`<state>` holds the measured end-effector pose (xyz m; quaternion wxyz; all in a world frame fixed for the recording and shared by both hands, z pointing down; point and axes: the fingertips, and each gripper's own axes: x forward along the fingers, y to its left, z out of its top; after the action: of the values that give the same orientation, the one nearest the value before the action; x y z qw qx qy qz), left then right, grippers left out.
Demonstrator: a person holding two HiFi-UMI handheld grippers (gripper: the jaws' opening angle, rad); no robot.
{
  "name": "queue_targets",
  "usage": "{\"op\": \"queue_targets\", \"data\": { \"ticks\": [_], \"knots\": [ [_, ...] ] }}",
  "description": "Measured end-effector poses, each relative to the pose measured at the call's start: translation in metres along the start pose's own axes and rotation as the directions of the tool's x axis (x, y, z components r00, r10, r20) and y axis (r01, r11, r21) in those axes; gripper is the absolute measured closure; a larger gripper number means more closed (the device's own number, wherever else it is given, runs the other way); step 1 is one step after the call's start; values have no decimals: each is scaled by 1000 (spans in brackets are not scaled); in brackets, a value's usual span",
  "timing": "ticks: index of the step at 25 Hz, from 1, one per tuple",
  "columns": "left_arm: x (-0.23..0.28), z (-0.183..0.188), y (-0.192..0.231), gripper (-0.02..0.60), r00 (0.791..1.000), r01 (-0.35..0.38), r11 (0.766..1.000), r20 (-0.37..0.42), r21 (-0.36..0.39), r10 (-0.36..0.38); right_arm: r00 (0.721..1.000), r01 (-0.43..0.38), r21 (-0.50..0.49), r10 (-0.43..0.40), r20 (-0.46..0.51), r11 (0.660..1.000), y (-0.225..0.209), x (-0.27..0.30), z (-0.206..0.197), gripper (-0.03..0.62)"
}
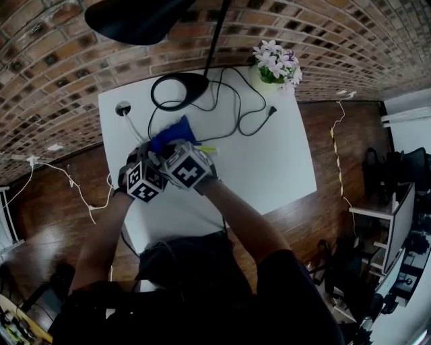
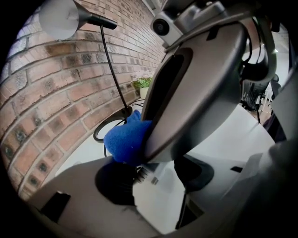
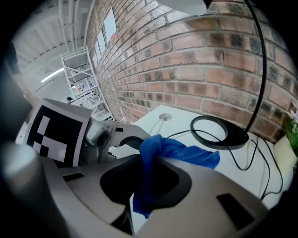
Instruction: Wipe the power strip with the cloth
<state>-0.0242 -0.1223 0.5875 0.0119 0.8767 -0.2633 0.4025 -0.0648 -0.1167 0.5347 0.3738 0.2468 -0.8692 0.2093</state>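
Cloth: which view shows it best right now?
Right gripper view: the cloth fills mid-frame, pinched between the fingers. The left gripper view shows only a half-hidden blue wad; the head view, a small blue patch.

Pose: left gripper (image 1: 149, 162) beside right gripper (image 3: 142, 162), near side of lamp base (image 1: 180, 90)
left clamps power strip (image 2: 156, 190); right pinches cloth (image 1: 174, 132); both angled down

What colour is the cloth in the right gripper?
Blue. The cloth shows best in the right gripper view.

Office-like workroom — red brick wall (image 1: 67, 74), white square table (image 1: 283, 155), black desk lamp (image 1: 135, 19), dark wooden floor (image 1: 367, 158).
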Motion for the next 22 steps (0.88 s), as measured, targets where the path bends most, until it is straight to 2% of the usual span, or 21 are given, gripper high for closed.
{"op": "queue_targets", "data": {
  "ticks": [10,14,17,22],
  "knots": [
    [3,-13,0,321,1000,5,999,-5,-35,-5,1000,18,137,-21,22,990,1,9,5,546],
    [3,-14,1,321,1000,6,999,-8,-36,-6,998,-19,224,6,58,974,-4,12,8,546],
    [4,-15,-1,321,1000,12,1000,-29,-4,-12,998,-25,240,12,56,971,-4,10,6,546],
    [4,-16,-1,321,999,4,1000,-38,10,-3,998,-34,232,18,67,972,-4,9,5,546]
  ]
}}
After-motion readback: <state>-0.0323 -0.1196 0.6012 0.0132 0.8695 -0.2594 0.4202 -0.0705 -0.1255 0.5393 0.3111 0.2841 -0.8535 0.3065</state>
